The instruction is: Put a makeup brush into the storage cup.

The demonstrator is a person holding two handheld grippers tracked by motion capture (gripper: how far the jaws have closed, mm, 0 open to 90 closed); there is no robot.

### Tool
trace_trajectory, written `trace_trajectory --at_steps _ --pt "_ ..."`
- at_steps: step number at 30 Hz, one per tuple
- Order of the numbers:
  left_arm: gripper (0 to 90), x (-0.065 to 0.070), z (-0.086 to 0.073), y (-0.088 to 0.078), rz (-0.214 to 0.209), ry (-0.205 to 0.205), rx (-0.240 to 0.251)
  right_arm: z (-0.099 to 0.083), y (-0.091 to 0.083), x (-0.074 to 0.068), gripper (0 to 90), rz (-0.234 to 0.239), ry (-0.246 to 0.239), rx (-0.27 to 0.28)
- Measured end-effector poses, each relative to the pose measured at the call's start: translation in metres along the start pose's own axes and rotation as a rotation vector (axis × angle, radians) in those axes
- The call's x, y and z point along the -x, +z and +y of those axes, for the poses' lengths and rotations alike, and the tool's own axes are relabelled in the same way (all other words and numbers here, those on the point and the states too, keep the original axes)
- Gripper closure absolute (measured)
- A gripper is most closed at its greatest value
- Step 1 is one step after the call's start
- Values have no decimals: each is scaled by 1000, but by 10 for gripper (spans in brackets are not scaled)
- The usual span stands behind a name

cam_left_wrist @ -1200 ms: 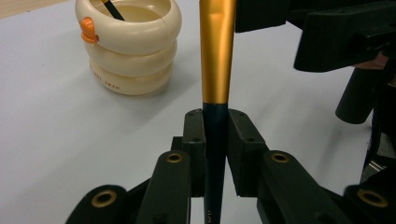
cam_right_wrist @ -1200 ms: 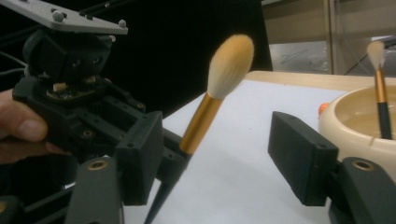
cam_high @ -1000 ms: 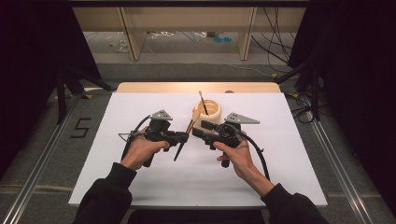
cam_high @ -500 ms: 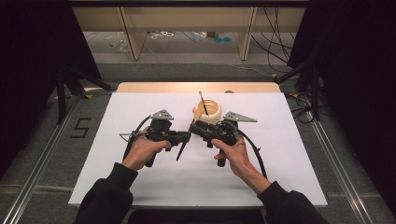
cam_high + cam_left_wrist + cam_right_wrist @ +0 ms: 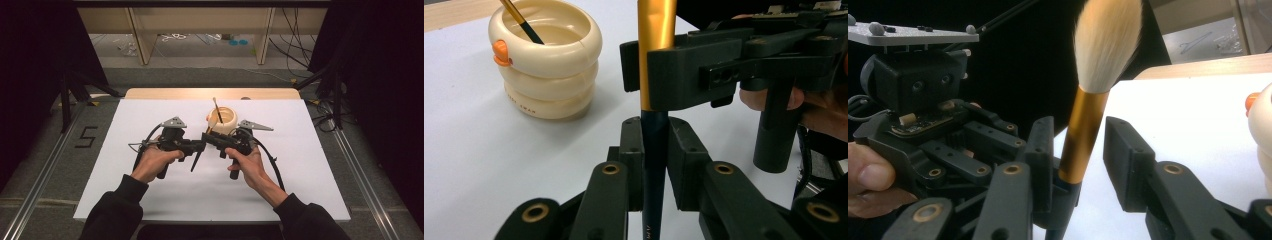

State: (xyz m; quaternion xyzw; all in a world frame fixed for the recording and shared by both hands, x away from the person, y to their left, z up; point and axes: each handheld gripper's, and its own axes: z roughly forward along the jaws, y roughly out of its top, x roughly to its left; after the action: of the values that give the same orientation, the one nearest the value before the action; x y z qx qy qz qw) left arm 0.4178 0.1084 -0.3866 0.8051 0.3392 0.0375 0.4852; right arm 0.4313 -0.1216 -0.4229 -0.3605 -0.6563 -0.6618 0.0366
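A makeup brush with a dark handle (image 5: 655,165), gold ferrule (image 5: 1082,135) and pale bristles (image 5: 1105,45) stands upright between my two grippers. My left gripper (image 5: 656,130) is shut on the handle. My right gripper (image 5: 1075,145) straddles the ferrule just above it. Its jaws have just been closing, and a gap still shows beside the right pad. In the high view the left gripper (image 5: 199,146) and right gripper (image 5: 206,137) meet tip to tip over the white mat, with the handle's end (image 5: 195,162) hanging below.
A cream ringed cup (image 5: 225,120) with an orange knob stands just behind the grippers, and a second brush (image 5: 217,109) leans in it. The cup (image 5: 546,65) is close at the left gripper's upper left. The white mat (image 5: 300,165) extends on all sides.
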Motion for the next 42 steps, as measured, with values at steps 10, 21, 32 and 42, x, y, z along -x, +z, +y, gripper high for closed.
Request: trace_trajectory --at_steps 10,21,32,42 --pt "783 2 0 1 -7 -5 15 0 0 2 771 39 64 17" --pt "760 3 0 1 -20 2 22 0 -1 1 777 46 65 15" --pt "503 5 -3 -2 12 61 -4 4 -5 4 777 35 17 1" --pt "328 9 -16 -9 36 65 -25 10 -10 5 777 19 -35 2"
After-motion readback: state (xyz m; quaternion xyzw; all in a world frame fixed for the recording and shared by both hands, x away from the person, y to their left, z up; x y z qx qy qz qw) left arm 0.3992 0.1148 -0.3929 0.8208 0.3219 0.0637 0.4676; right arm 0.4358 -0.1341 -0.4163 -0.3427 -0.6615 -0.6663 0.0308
